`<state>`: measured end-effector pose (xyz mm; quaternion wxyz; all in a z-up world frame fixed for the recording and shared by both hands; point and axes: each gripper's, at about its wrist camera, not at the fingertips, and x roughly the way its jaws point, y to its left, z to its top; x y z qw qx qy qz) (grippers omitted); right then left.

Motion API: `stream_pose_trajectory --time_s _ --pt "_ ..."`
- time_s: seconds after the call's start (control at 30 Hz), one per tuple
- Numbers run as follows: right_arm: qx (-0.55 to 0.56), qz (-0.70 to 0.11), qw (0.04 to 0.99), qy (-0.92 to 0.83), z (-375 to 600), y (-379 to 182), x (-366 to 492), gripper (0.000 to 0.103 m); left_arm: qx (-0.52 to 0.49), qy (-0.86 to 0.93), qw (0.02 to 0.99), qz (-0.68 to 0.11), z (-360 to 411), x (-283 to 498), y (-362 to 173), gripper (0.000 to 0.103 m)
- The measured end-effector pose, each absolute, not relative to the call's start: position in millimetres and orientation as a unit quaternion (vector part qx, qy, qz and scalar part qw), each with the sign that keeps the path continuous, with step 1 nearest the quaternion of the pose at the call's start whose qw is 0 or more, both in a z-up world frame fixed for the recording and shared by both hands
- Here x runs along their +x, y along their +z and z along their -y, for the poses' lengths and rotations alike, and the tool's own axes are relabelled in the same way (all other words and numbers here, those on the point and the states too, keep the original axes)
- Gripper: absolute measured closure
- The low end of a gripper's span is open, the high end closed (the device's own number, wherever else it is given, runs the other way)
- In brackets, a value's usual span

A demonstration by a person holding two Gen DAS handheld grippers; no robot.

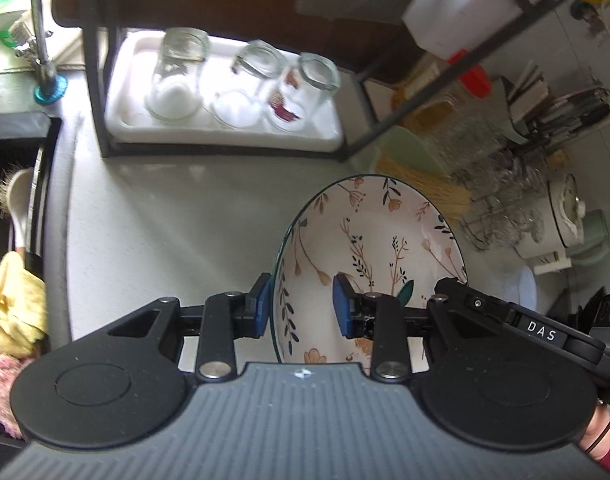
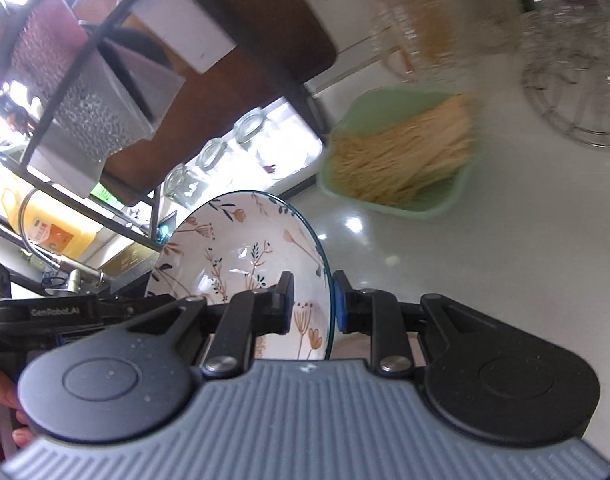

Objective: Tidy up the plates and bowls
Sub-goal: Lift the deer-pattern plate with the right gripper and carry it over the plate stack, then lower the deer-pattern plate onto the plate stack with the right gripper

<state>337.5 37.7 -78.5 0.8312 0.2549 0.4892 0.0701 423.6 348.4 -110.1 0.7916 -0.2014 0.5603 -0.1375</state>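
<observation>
Floral bowl (image 1: 369, 256) hangs tilted above the counter (image 1: 165, 220), pinched between my two tools. My left gripper (image 1: 303, 306) clamps its left rim, pads nearly together. My right gripper (image 2: 313, 302) clamps the opposite rim, jaws narrow. Noodle tray (image 2: 393, 160) sits beyond.

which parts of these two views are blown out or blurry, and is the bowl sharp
Left wrist view: the white tray under the jars is overexposed, the clutter at right is smeared, and straight rack bars bow from the fisheye. Right wrist view: the noodle dish and wire stand are motion-blurred, with glare spots on the counter. The floral bowl stays sharp in both.
</observation>
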Motion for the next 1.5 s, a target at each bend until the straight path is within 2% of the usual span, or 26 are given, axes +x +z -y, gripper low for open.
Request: stream_pose_trajectory --time_s 0.27,0.77,1.5 --pt "0.26 -0.491 0.829 0.065 -8.7 -75.6 302.3 0.078 -0.207 -0.147 0.778 -0.575 -318.9 393.1 -116.4 0.066" --pt "0.291 -0.551 0.777 0.089 14.9 -125.4 255.0 0.078 -0.194 -0.114 0.774 -0.592 -291.5 345.9 -130.0 0.066" --pt "0.206 -0.566 0.788 0.13 1.5 -143.1 265.2 0.078 -0.148 -0.057 0.79 -0.592 -275.1 333.9 -138.1 0.066"
